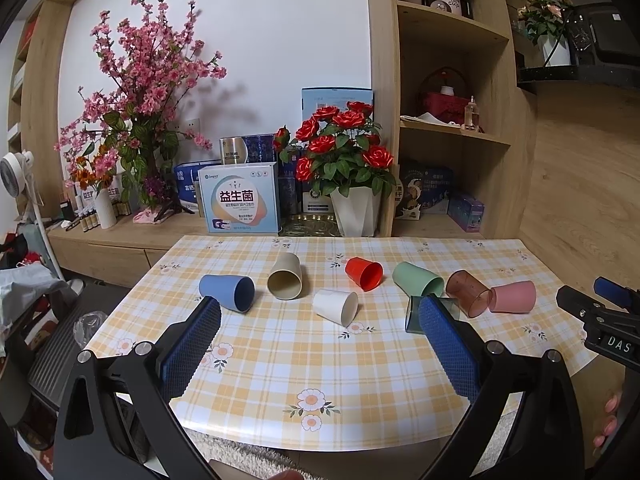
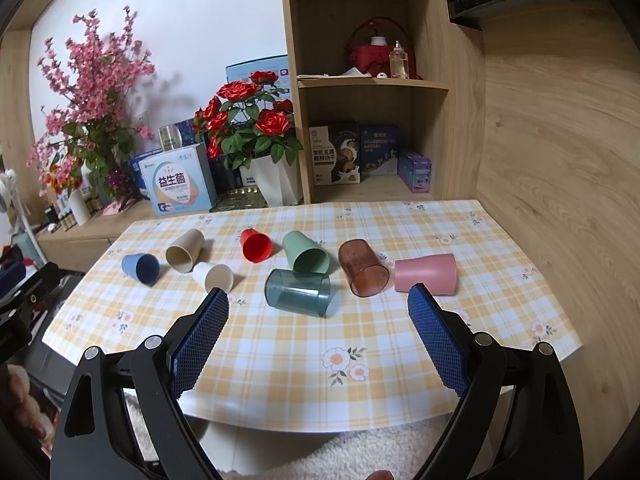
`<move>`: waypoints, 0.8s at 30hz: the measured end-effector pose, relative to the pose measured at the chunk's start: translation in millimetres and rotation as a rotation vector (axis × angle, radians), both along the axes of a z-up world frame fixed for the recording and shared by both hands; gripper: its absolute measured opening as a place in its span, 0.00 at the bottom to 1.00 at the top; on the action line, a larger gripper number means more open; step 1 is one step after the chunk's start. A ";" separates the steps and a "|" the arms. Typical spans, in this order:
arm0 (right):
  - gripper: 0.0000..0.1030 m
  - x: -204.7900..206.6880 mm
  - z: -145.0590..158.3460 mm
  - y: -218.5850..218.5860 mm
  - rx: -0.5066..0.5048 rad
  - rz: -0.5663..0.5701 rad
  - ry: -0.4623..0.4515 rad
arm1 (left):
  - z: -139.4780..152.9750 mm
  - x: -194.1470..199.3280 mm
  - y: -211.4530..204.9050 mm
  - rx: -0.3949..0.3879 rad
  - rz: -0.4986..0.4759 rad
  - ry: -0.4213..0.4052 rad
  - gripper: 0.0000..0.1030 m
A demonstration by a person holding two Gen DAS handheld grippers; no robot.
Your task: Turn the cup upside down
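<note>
Several cups lie on their sides on the checked tablecloth (image 2: 288, 364): blue (image 2: 141, 267), beige (image 2: 185, 254), white (image 2: 213, 276), red (image 2: 257, 245), green (image 2: 305, 257), clear teal (image 2: 298, 291), clear brown (image 2: 362, 267) and pink (image 2: 425, 273). My left gripper (image 1: 320, 308) is open and empty above the table's front, the white cup (image 1: 335, 306) just beyond it. My right gripper (image 2: 318, 296) is open and empty, with the teal cup between and beyond its fingertips. The right gripper also shows at the right edge of the left wrist view (image 1: 600, 312).
Behind the table stand a white pot of red roses (image 2: 276, 180), boxes (image 2: 178, 188) and a wooden shelf unit (image 2: 368, 80) on a low cabinet. A wooden wall (image 2: 560, 140) runs along the table's right side. A fan (image 1: 16, 172) stands at far left.
</note>
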State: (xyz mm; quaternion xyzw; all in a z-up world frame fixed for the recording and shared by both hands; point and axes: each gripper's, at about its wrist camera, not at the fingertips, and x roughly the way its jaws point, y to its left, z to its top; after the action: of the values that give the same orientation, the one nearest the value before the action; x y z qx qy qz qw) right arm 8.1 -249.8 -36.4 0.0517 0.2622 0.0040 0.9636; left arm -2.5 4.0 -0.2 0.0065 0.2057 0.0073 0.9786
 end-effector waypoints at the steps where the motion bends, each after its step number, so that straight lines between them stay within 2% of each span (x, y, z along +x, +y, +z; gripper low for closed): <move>1: 0.85 -0.4 0.1 0.0 0.000 0.000 0.000 | 0.1 0.0 -0.1 0.000 0.000 0.001 0.94; 24: 0.85 -1.0 -2.4 -2.1 0.012 -0.008 0.010 | -3.6 -1.3 -0.6 0.005 -0.004 0.005 0.94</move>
State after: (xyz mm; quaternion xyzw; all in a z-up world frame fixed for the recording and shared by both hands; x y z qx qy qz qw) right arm 7.1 -251.9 -38.8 0.0585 0.2666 0.0014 0.9620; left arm -3.8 3.4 -3.8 0.0095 0.2080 0.0056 0.9781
